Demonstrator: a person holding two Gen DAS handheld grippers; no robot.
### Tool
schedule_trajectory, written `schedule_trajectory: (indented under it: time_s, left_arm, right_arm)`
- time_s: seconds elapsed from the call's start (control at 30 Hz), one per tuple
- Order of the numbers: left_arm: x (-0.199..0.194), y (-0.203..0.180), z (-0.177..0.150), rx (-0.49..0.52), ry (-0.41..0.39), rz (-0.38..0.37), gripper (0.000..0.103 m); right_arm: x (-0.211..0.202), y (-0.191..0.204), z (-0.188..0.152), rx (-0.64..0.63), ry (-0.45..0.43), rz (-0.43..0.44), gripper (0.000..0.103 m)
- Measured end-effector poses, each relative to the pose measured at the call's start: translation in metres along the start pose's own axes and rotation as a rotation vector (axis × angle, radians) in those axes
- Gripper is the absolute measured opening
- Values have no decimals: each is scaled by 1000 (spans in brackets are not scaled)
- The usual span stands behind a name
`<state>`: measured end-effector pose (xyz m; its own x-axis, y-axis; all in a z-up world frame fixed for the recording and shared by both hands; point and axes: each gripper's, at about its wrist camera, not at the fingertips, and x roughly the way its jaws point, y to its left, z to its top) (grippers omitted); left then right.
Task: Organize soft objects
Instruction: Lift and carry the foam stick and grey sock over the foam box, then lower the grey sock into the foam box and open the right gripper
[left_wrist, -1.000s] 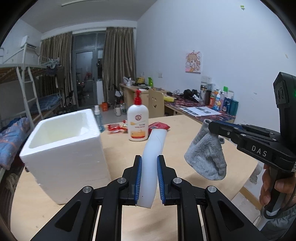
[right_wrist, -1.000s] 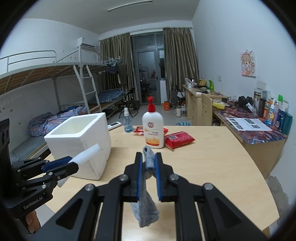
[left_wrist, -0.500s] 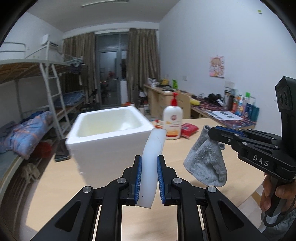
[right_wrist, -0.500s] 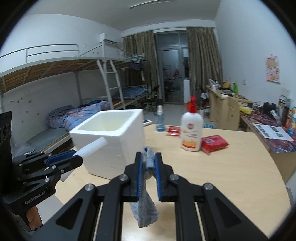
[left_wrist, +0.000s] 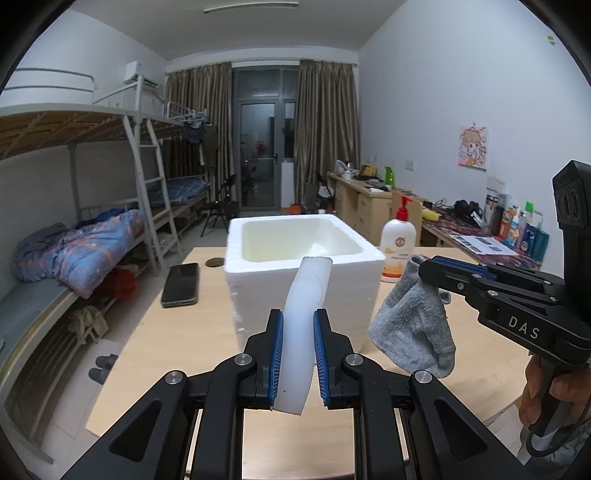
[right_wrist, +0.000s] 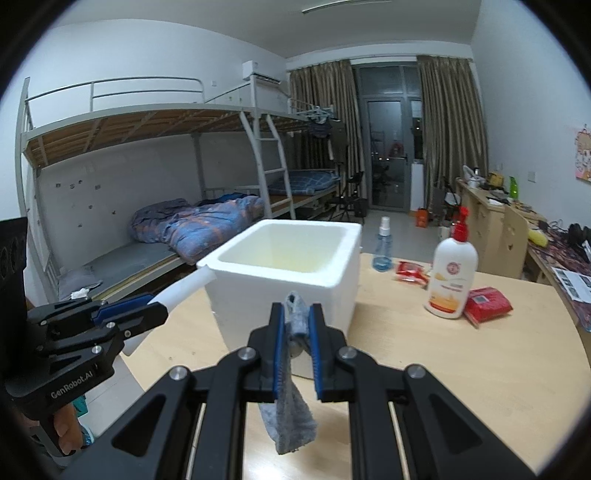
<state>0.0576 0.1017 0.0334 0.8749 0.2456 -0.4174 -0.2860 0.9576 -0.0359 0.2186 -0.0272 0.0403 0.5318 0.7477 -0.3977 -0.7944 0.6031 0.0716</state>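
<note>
Left wrist view: my left gripper (left_wrist: 298, 354) pinches a white foam strip (left_wrist: 303, 325) in front of the foam box (left_wrist: 303, 273).
Smooth, matte and curved like a trough, the strip sits between my blue ribbed pads, the jaws nearly closed on it, its far end rising to the box's near rim. The box is grainy white polystyrene, square and thick-walled, standing on the pale wooden table (left_wrist: 177, 332). To the right, my right gripper (left_wrist: 424, 267) dangles a fuzzy grey sock (left_wrist: 413, 332).

Right wrist view: my right gripper (right_wrist: 297, 343) clamps the sock (right_wrist: 291, 417), jaws almost closed on the limp knit, which hangs crumpled above the table just before the box (right_wrist: 291, 280). My left gripper (right_wrist: 155, 314) holds the strip (right_wrist: 184, 290) beside the box's left corner.
</note>
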Motion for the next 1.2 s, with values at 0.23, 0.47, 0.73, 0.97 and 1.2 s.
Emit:
schedule_trajectory:
  time_s: [0.23,0.47,0.73,0.97,1.2]
  left_arm:
    - [-7,11,12,-11,-17,12,18]
    - [-7,15,33,-12,-26,8,18]
    - [5,19,58,-16,-30,17,18]
    - [20,23,73,-17,-14,31,18]
    - [35,22,84,-11,-2,30,18]
  right_arm:
    - [7,16,11,-23,-3,31,16]
    - [6,18,35,-39,-25,31,16]
    - [12,16,61,-71,-49,34,16]
    - [24,15,78,-90,-58,51,16]
    - [37,11,91,-93,-59,59,16]
